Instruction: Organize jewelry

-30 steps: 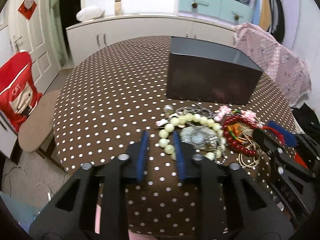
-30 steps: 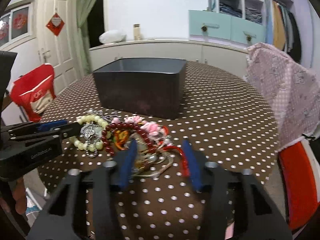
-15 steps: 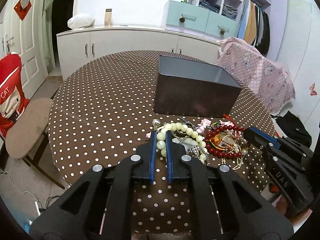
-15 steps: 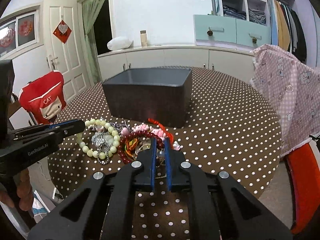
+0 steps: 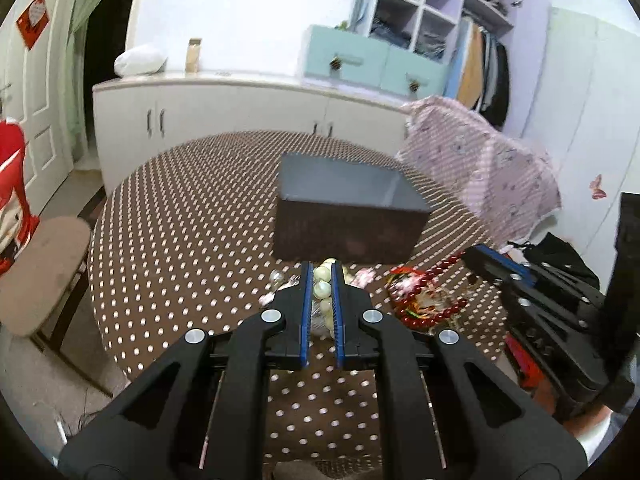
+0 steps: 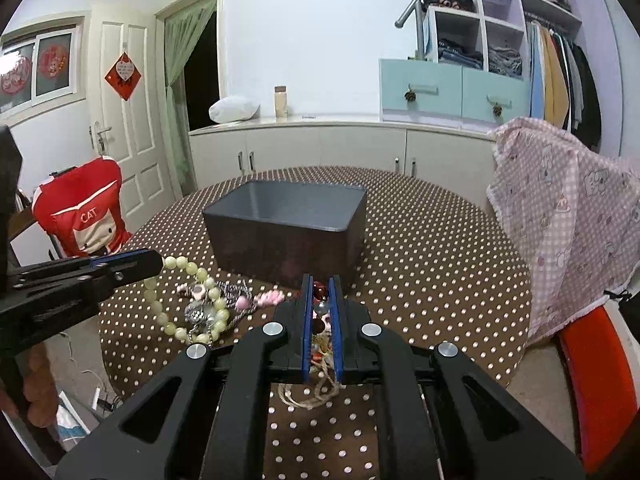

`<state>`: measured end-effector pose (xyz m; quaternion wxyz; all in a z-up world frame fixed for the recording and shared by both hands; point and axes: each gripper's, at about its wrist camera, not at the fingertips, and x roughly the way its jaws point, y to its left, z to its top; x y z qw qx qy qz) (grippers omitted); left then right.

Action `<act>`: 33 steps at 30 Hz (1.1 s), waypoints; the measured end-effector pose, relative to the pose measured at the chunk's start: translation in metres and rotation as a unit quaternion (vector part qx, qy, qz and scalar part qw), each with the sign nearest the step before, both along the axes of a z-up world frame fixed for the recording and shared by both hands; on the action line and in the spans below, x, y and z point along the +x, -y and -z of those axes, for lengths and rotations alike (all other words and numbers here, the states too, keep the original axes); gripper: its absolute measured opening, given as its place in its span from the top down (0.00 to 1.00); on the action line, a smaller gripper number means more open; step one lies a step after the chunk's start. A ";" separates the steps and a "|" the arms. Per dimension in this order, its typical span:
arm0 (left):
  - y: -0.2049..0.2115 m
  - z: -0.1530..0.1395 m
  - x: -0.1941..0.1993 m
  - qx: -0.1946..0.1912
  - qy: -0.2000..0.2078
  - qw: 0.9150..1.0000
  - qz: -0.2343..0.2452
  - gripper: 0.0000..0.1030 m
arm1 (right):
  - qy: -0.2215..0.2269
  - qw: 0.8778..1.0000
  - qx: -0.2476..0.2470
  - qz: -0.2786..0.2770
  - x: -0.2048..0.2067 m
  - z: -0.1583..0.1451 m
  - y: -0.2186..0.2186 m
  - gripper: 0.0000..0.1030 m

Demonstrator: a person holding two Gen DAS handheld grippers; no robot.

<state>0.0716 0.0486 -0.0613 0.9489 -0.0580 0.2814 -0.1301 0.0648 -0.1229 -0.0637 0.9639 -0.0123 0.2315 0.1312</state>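
Observation:
My left gripper (image 5: 321, 270) is shut on a pale green bead bracelet (image 5: 322, 290), whose beads sit between the blue pads. In the right wrist view the left gripper (image 6: 154, 262) holds that bracelet (image 6: 188, 300) partly lifted, with a silver chain (image 6: 202, 312) tangled in it. My right gripper (image 6: 320, 282) is shut on a dark red bead bracelet (image 6: 319, 291), and a twine loop (image 6: 308, 396) hangs below. The left wrist view shows the right gripper (image 5: 476, 258) pulling the red bracelet (image 5: 424, 312) up. A dark open box (image 6: 288, 232) stands just behind the pile.
Pink trinkets (image 6: 260, 300) lie on the brown polka-dot table (image 6: 420, 248). A chair with a red cover (image 6: 84, 216) stands at the left, and a wooden seat (image 5: 44, 264) is nearby. A pink patterned cloth (image 6: 568, 216) hangs at the right. White cabinets (image 5: 240, 108) line the far wall.
Both grippers went from open to shut, the left on the pale bead bracelet and the right on the red one. Both have risen, drawing the bracelets up off the table.

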 end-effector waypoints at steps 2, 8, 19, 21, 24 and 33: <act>0.003 -0.006 -0.001 0.005 0.013 1.000 0.004 0.91 | 0.008 1.000 -0.002 0.002 0.000 -0.004 -0.001 0.94; 0.006 -0.021 0.003 0.003 0.037 0.999 0.013 0.91 | 0.032 0.999 -0.002 0.008 0.000 -0.016 0.000 0.94; 0.008 -0.048 0.016 -0.001 0.065 0.998 0.026 0.91 | 0.066 0.998 -0.001 0.009 0.019 -0.045 0.008 0.94; 0.008 -0.055 0.020 0.004 0.073 0.997 0.022 0.91 | 0.072 0.997 0.001 0.004 0.024 -0.052 0.009 0.94; 0.008 -0.062 0.030 0.010 0.080 0.997 0.012 0.91 | 0.077 0.997 -0.002 0.002 0.032 -0.058 0.006 0.94; 0.012 -0.069 0.068 0.012 0.071 0.997 0.004 0.91 | 0.071 0.997 -0.001 -0.010 0.058 -0.065 -0.001 0.93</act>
